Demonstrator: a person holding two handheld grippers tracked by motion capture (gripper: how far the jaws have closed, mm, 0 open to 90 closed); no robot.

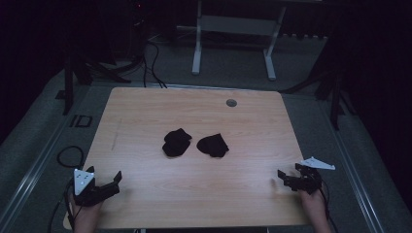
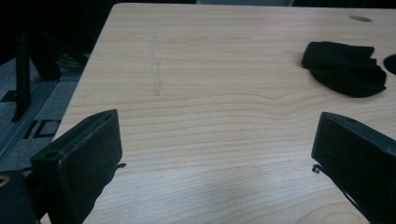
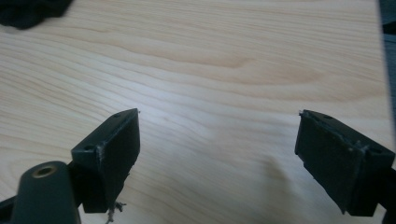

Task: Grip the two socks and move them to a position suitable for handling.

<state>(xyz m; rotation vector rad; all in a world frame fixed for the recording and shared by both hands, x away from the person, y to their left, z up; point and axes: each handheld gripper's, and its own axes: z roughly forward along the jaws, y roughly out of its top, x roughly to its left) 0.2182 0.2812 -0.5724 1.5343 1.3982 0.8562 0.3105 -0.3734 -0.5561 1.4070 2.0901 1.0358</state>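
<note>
Socks: two crumpled black fabric socks (image 1: 176, 142) (image 1: 213, 145) – soft, side by side, table centre.
Table: pale wood-grain tabletop (image 1: 145, 111), matte.
Left gripper (image 1: 116, 181): 7 o'clock – jaws spread, empty.
Right gripper (image 1: 284, 176): 5 o'clock – jaws spread, empty.

Second black cloth (image 2: 391, 64) (edge-cropped)

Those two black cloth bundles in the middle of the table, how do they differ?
The left black cloth bundle looks taller and lumpier, folded into two stacked lobes; the right black cloth bundle is rounder and flatter, tapering toward its lower right. The left one lies nearer the left gripper, the right one nearer the right gripper. Both are black, crumpled, side by side but apart on the wooden table, untouched.
</note>
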